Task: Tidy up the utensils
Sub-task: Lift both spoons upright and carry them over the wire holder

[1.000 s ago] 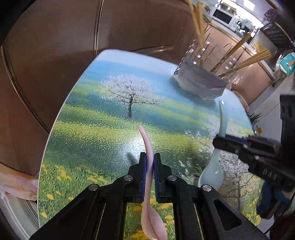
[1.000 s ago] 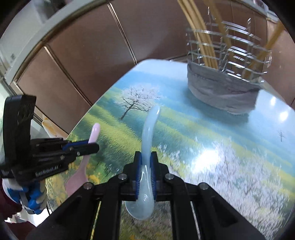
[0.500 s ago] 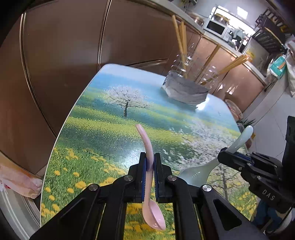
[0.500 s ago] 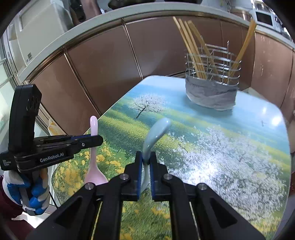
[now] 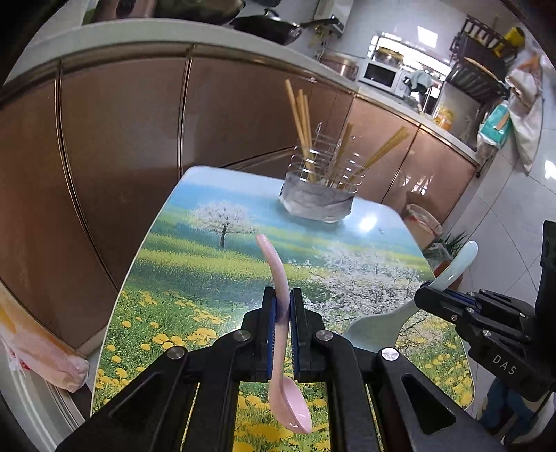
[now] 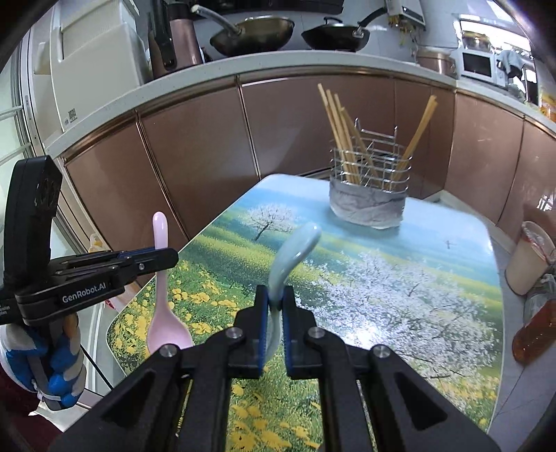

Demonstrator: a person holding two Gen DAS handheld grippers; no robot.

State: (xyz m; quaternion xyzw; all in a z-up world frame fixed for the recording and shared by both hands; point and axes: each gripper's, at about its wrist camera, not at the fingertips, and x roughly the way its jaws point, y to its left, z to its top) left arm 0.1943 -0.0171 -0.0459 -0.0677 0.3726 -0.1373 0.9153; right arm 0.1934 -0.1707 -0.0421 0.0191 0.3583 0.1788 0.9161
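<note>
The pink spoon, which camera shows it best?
The right wrist view: the pink spoon appears side-on, handle up and bowl down, clamped in the left tool. In the left wrist view the spoon is partly hidden between that tool's pads.

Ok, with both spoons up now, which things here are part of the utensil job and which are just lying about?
Part of the job:
- pink spoon, clamped in left gripper
- blue spoon, clamped in right gripper
- wire holder with chopsticks
- table

Lying about:
- woks on counter
- microwave
- tub by table
</note>
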